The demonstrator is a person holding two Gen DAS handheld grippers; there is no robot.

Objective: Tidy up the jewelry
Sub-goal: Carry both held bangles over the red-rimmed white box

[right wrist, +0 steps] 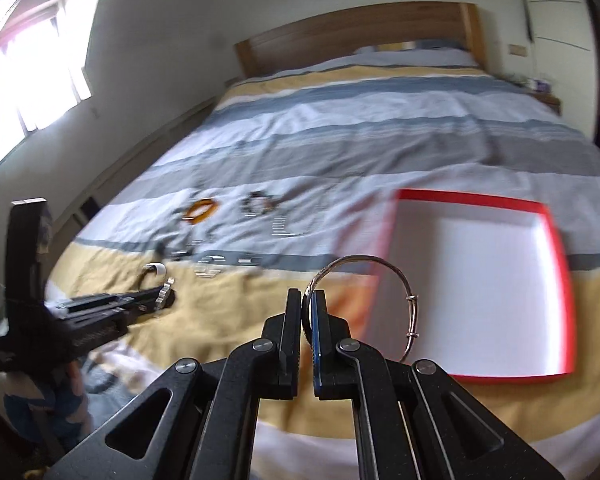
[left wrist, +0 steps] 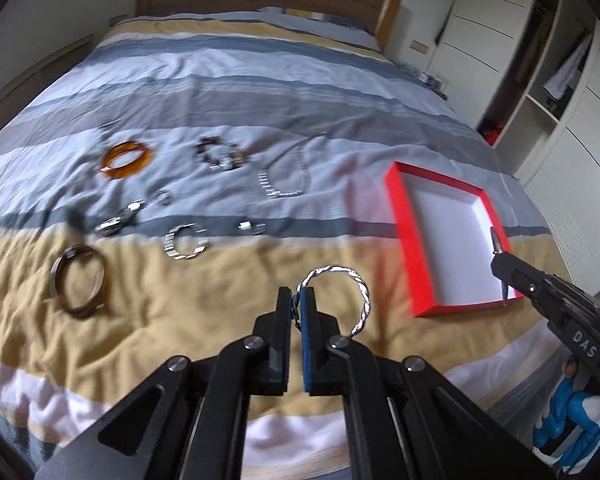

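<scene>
My left gripper [left wrist: 296, 294] is shut on a twisted silver bangle [left wrist: 362, 300] and holds it above the yellow stripe of the bedspread. My right gripper [right wrist: 308, 296] is shut on a thin silver bangle [right wrist: 410, 304], just left of the red box [right wrist: 560, 272] with its white, empty inside. From the left wrist the box [left wrist: 400, 216] lies to the right, with the right gripper [left wrist: 500, 256] over its near corner. An amber bangle [left wrist: 126, 160], a beaded bracelet [left wrist: 220, 154], a chain necklace [left wrist: 288, 176], a link bracelet [left wrist: 186, 242] and a dark bangle [left wrist: 80, 284] lie on the bed.
A watch [left wrist: 120, 218] and small silver pieces [left wrist: 252, 226] also lie on the striped bedspread. A wooden headboard [left wrist: 260, 0] stands at the far end, a white wardrobe [left wrist: 540, 80] to the right. A blue-gloved hand [left wrist: 568, 412] grips the right tool.
</scene>
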